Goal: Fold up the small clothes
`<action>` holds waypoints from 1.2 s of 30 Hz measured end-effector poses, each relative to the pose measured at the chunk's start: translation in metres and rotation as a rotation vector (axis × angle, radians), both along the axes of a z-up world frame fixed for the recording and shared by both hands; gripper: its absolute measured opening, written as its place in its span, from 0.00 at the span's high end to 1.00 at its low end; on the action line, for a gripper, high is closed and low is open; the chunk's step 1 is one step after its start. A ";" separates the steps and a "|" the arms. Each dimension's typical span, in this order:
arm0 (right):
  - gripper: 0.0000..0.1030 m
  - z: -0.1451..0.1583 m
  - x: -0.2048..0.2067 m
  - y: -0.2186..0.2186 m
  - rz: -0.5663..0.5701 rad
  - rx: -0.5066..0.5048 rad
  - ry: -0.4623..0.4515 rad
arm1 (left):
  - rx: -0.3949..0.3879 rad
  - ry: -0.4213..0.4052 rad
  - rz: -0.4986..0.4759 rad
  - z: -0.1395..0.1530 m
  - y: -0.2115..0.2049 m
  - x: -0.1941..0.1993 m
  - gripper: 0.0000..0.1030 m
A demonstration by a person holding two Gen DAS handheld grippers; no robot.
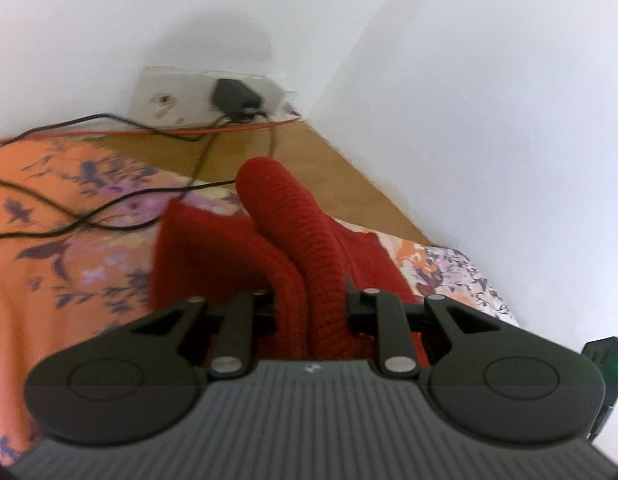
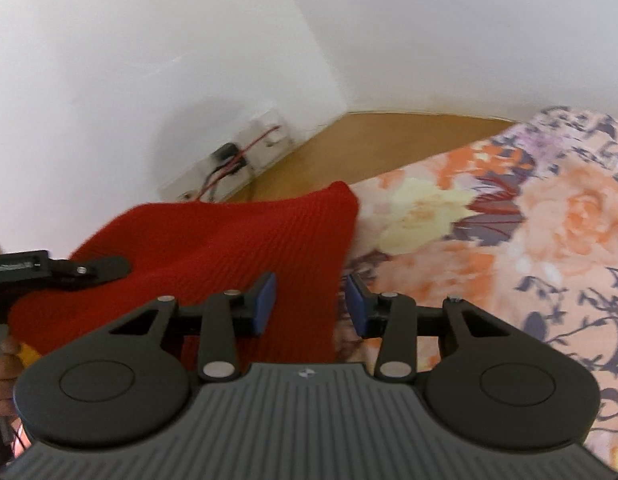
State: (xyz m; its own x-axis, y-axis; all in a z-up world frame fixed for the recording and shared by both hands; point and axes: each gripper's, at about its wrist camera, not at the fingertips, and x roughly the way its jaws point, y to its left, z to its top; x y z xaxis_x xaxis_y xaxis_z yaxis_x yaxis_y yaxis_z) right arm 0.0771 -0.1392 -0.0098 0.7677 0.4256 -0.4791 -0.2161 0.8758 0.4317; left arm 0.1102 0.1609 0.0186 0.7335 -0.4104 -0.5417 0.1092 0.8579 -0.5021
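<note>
White walls are meeting in a corner ahead of both hand-held grippers, with a strip of wooden board running along their foot and a floral bedsheet in orange and purple covering the bed below. A socket plate on the wall is carrying a black plug, and thin black cables are trailing across the sheet to the left of the left hand-held gripper.

That gripper is clamping a bunched fold of the red knitted garment, which is rising straight ahead between its fingers and draping down onto the sheet beyond them.

Seen from the right wrist, the right hand-held gripper is standing parted, its blue pads apart, with the garment's right edge lying between and beneath them; nothing is being pinched. The left hand-held gripper's black finger is pressing on the cloth at the far left.
</note>
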 end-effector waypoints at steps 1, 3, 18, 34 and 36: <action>0.54 0.001 -0.002 0.005 0.016 -0.001 -0.006 | -0.005 0.005 0.008 -0.004 0.007 -0.003 0.77; 0.54 0.003 -0.007 0.017 0.053 -0.005 -0.011 | -0.006 0.020 0.022 -0.012 0.019 -0.008 0.77; 0.44 0.001 -0.019 0.039 0.112 0.025 0.017 | -0.005 0.093 0.114 -0.046 0.054 -0.021 0.43; 0.06 -0.042 0.021 0.001 0.152 0.363 0.292 | -0.232 0.237 0.026 -0.073 0.071 -0.008 0.24; 0.04 -0.047 0.028 0.005 0.175 0.370 0.308 | -0.285 0.245 -0.026 -0.078 0.068 -0.005 0.24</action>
State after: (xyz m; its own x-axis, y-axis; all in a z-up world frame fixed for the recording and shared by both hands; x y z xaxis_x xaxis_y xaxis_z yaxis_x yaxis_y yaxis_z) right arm 0.1052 -0.1340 -0.0567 0.5167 0.7192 -0.4645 -0.1598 0.6140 0.7729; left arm 0.1057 0.2288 -0.0590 0.5837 -0.5869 -0.5611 -0.0239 0.6783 -0.7344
